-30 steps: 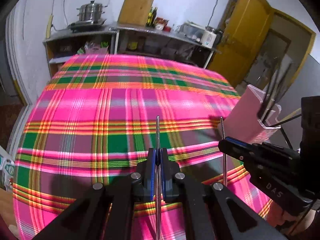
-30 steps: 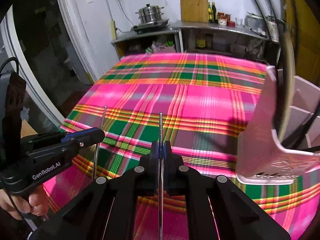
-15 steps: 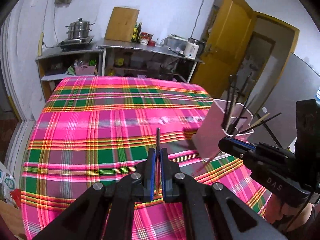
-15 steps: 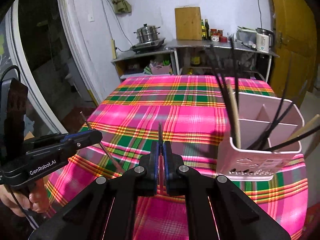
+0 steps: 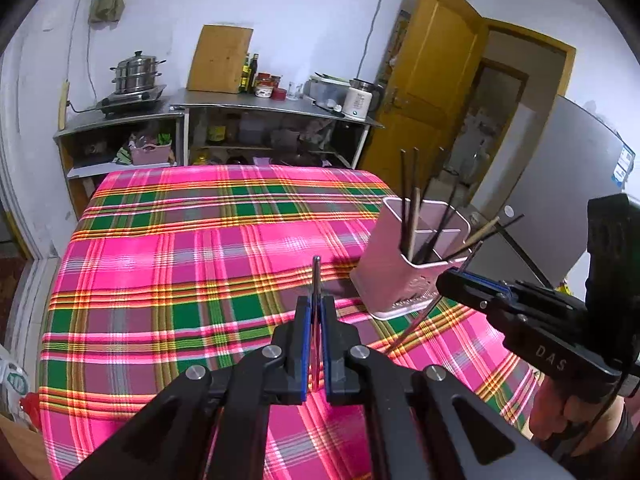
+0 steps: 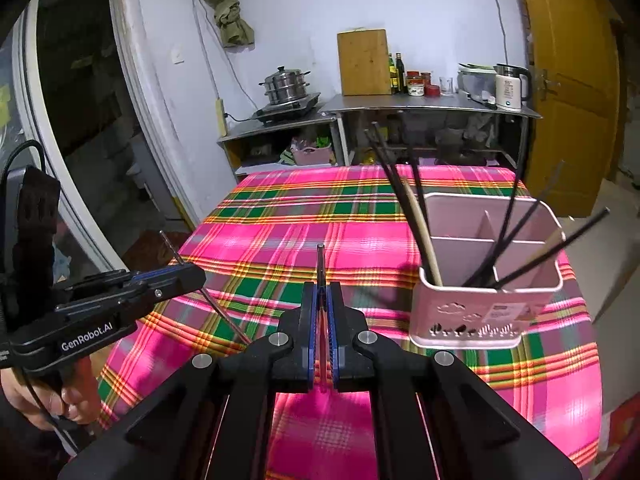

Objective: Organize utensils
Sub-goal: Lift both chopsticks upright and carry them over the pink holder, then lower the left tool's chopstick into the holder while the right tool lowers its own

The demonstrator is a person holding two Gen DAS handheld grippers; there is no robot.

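Observation:
My left gripper is shut on a thin metal chopstick that pokes up past its tips, above the plaid cloth. My right gripper is shut on a second metal chopstick. In the left wrist view the right gripper hovers at the right, beside the holder, its chopstick slanting down. In the right wrist view the left gripper hangs at the left with its chopstick angled. A pink divided utensil holder stands on the cloth with several dark and wooden chopsticks in it.
A pink, green and yellow plaid cloth covers the table. Behind it stand metal shelves with a steamer pot, a cutting board, bottles and a kettle. A yellow door is at the back right. A hand holds the left tool.
Both grippers have risen and drawn back from the table with their chopsticks still held. The pink holder now shows whole, lower and farther off in both views.

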